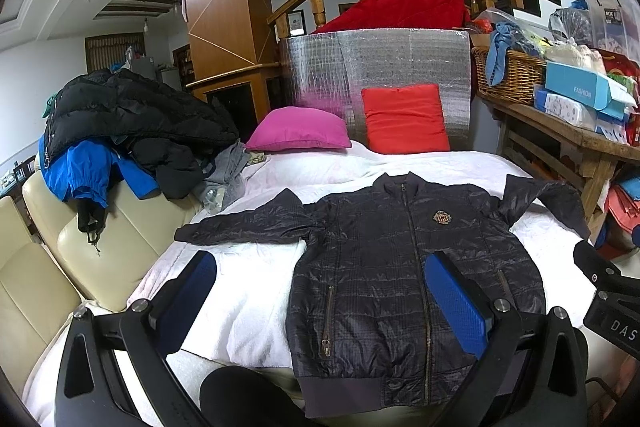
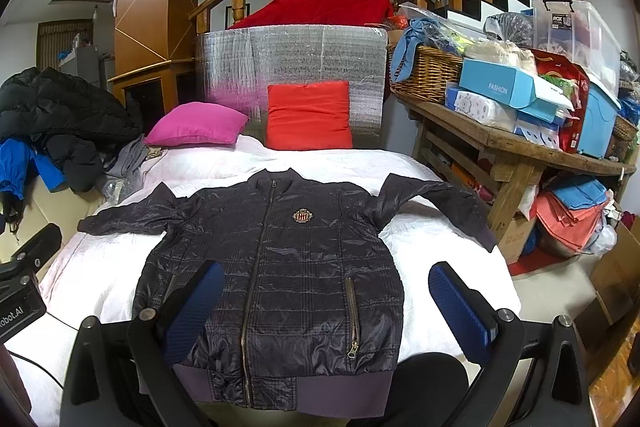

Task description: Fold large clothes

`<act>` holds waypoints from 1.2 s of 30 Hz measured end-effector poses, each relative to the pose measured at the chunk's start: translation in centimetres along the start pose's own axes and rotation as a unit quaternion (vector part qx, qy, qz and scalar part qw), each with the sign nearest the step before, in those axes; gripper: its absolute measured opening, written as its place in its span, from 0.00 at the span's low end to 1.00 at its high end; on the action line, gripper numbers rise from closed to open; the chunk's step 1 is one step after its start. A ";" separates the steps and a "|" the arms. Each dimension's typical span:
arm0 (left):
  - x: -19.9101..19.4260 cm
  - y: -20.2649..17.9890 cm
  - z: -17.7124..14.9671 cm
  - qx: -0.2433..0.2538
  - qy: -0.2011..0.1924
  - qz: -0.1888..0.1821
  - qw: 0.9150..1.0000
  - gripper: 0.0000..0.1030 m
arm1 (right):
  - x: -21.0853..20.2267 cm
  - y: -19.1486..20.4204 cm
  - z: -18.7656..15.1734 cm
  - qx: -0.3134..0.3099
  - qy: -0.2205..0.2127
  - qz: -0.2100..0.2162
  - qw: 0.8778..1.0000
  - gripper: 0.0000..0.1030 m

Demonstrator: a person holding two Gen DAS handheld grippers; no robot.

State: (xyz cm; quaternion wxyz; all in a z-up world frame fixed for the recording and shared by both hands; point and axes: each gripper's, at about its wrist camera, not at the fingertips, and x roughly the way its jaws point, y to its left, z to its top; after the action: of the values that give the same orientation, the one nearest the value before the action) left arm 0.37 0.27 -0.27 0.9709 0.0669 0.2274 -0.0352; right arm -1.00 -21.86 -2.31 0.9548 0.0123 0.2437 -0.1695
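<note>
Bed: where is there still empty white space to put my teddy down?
Bare white cover lies left of the jacket under its sleeve, and between its collar and the pillows. The left edge by the coat pile is crowded.

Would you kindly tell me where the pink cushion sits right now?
In both views the pink cushion lies at the bed's far end, left of the red cushion and beyond the dark jacket.
</note>
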 end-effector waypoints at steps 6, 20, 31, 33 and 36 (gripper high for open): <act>0.1 0.0 -0.1 0.001 0.002 0.000 1.000 1.00 | 0.0 0.0 0.0 -0.001 0.000 0.000 1.000 1.00; 0.2 0.0 -0.3 -0.001 0.004 0.001 1.000 1.00 | 0.0 0.4 -0.1 -0.007 0.001 -0.003 1.000 1.00; 0.4 0.1 -0.4 0.000 0.006 0.001 1.000 1.00 | 0.0 0.5 -0.1 -0.008 0.002 -0.002 1.000 1.00; 0.4 0.1 -0.4 0.001 0.007 0.001 1.000 1.00 | 0.0 0.5 -0.2 -0.008 0.002 -0.001 1.000 1.00; 0.5 0.2 -0.4 0.000 0.007 0.001 1.000 1.00 | 0.0 0.5 -0.2 -0.009 0.003 -0.001 1.000 1.00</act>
State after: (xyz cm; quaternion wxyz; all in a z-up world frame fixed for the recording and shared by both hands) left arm 0.62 0.48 -0.86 0.9691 0.0677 0.2346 -0.0341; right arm -0.91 -21.35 -2.53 0.9540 0.0041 0.2480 -0.1684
